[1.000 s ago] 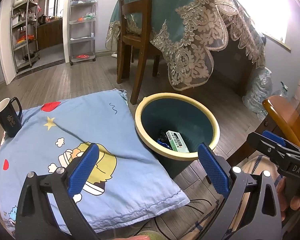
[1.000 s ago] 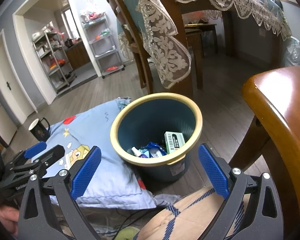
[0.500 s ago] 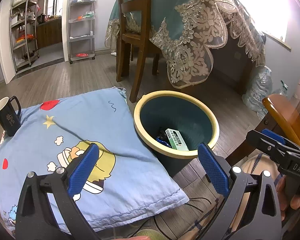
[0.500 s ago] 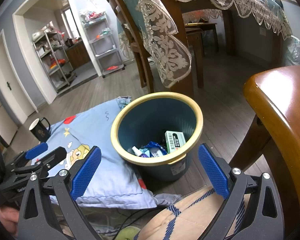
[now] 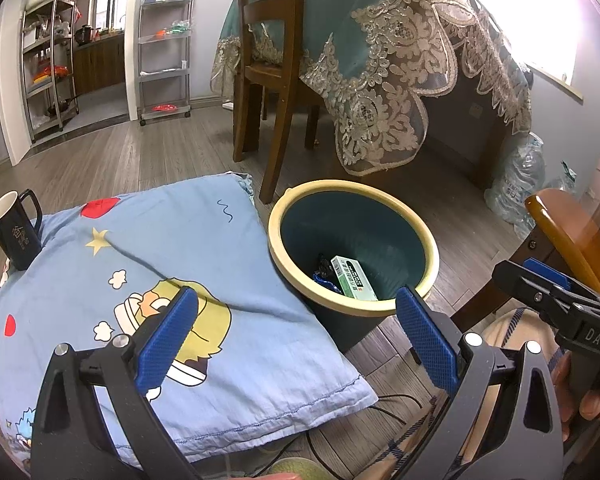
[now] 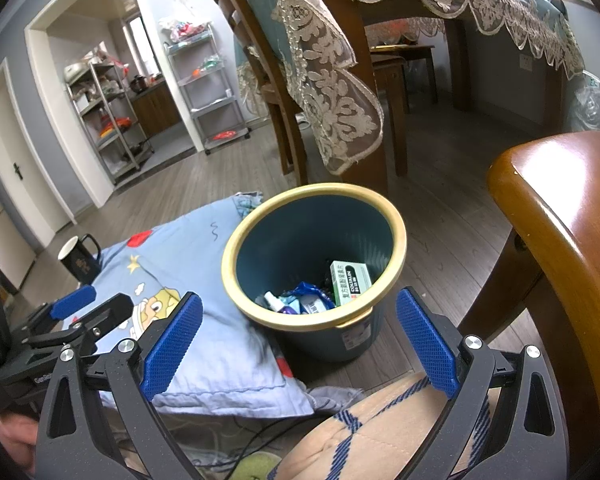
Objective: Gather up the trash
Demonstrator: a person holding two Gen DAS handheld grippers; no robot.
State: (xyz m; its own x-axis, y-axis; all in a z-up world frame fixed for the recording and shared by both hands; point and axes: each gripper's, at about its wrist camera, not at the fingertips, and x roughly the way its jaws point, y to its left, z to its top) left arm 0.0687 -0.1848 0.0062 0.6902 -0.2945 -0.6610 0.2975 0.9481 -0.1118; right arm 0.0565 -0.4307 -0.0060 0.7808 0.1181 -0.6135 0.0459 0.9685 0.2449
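Trash (image 6: 312, 298) already lies in the bin (image 6: 396, 216) beside the pillow (image 5: 204, 240); we hold the left gripper (image 5: 296, 336) and right gripper (image 6: 298, 332) spread apart, empty. Reaching onward, we risk toppling the mug (image 5: 14, 236) off the soft pillow.

Wood floor (image 5: 160, 160); pillow (image 5: 220, 248) w/ mug (image 5: 14, 236); bin (image 5: 352, 312) beside

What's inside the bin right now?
The bin holds a green-and-white box, a blue wrapper and a small white bottle. Anything beneath them or behind the near rim is hidden.
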